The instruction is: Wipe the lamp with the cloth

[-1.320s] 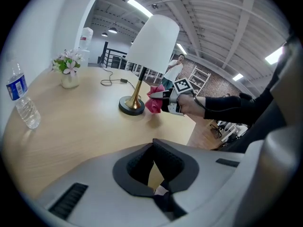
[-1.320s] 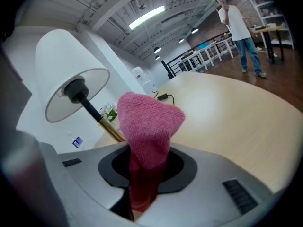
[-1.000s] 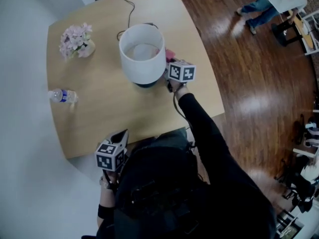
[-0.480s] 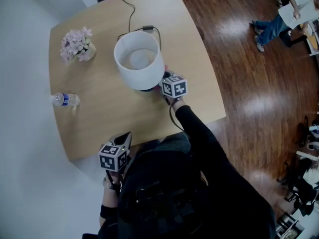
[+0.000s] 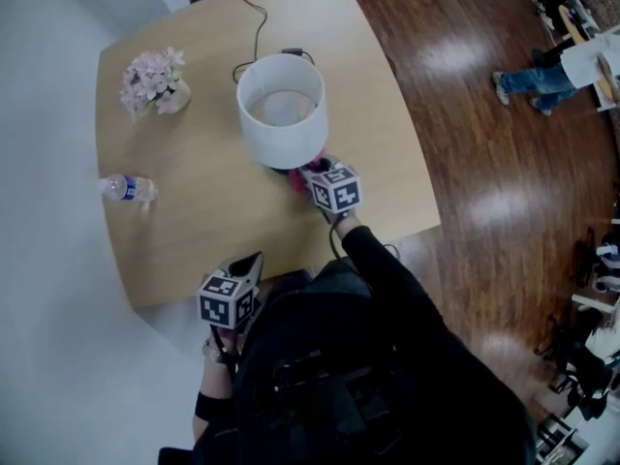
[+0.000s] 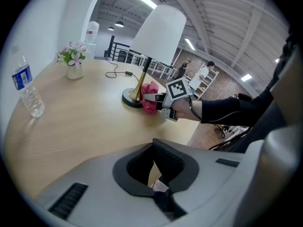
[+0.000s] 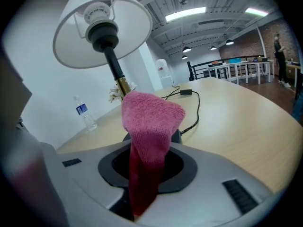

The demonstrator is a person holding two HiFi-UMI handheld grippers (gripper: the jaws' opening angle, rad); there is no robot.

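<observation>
- Right now the right gripper point(image 5: 310, 175) is clamping the pink cloth point(image 7: 150, 122) between its jaws, holding it low beside the base of the lamp point(image 5: 282, 109).
- That lamp is standing upright around the middle of the desk point(image 5: 194, 211), its cord trailing toward the far edge.
- Meanwhile the left gripper point(image 5: 250, 263) is hovering at the desk's near edge, jaws pressed together on nothing.

Black long sleeves point(image 5: 387, 260), pale grey tongs point(image 6: 156, 174), white cubes point(image 5: 336, 189) with black square markers, black wrist cable point(image 6: 193, 110)
</observation>
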